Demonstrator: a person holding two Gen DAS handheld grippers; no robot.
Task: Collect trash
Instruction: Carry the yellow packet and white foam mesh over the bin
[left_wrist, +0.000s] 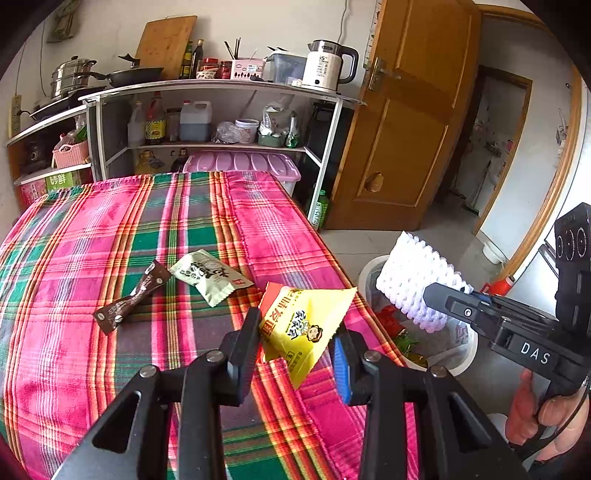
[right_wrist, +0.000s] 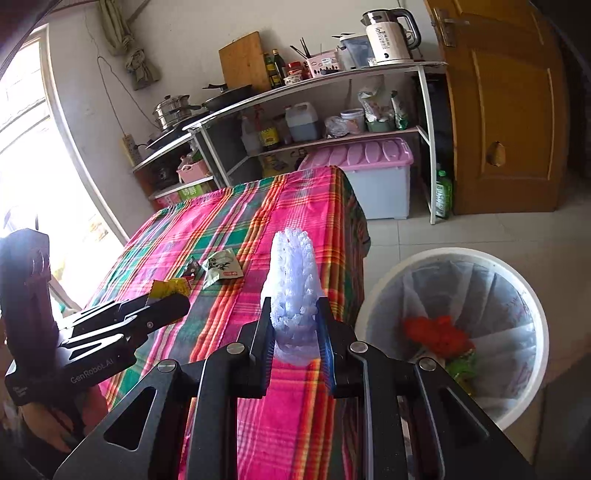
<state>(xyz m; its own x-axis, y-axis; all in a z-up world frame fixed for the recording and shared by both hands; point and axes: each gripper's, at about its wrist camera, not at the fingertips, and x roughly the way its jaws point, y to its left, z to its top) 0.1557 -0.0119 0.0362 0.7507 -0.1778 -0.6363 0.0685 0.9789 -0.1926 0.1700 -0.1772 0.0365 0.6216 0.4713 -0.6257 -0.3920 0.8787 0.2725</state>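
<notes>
My left gripper (left_wrist: 299, 332) is shut on a yellow snack packet (left_wrist: 303, 325) and holds it above the table's right edge; the packet also shows in the right wrist view (right_wrist: 170, 288). My right gripper (right_wrist: 293, 325) is shut on a white foam fruit net (right_wrist: 293, 284), held over the table edge beside the white trash bin (right_wrist: 532, 295). In the left wrist view the foam net (left_wrist: 417, 280) hangs above the bin (left_wrist: 467, 354). A brown sachet (left_wrist: 133, 299) and a pale green packet (left_wrist: 210, 277) lie on the plaid tablecloth (left_wrist: 74, 258).
The bin holds a liner and red and green wrappers (right_wrist: 439, 336). A metal shelf (left_wrist: 221, 88) with a kettle, pans and bottles stands behind the table. A pink-lidded storage box (right_wrist: 373, 177) and a wooden door (right_wrist: 506, 110) are at right.
</notes>
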